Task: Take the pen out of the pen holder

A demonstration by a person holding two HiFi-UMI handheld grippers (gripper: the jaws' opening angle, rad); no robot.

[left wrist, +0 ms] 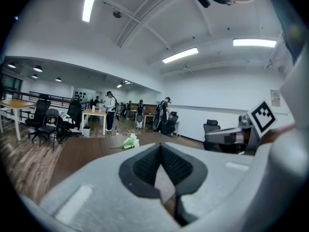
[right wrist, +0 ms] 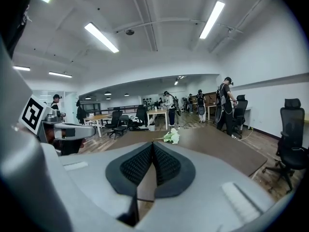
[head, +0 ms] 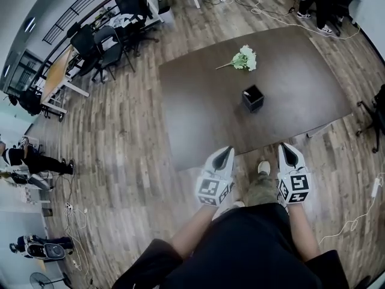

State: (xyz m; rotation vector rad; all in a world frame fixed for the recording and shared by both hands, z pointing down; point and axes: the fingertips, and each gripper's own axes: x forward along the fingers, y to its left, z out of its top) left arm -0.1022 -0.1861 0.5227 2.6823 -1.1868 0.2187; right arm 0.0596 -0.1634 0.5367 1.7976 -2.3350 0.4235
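A black, square pen holder (head: pixel 253 98) stands upright on a dark brown surface (head: pixel 198 107), in its right half and well away from every edge. The open top of the holder is shown only as a dark square, and the pen cannot be made out inside it at this size. A bunch of white and green flowers (head: pixel 243 59) is laid on the far part of the surface, beyond the pen holder and apart from it.

The left gripper (head: pixel 224 153) and the right gripper (head: pixel 289 150) are held side by side just off the near edge of the surface, above the wooden floor (head: pixel 126 137). Both are pointed toward the far side, and the pen holder lies ahead, between the lines of the two. Neither gripper is touching the holder.

In the left gripper view the jaws are pressed together at their tips, with nothing pinched between the dark ribbed pads. The same is seen in the right gripper view, where the jaws are closed on each other and empty. The flowers are shown beyond the jaws in both gripper views.

A light shoe (head: pixel 263 168) of the person is seen on the floor between the grippers. Black office chairs (head: pixel 102 47) are grouped by a light wooden desk (head: pixel 57 74) at the far left.
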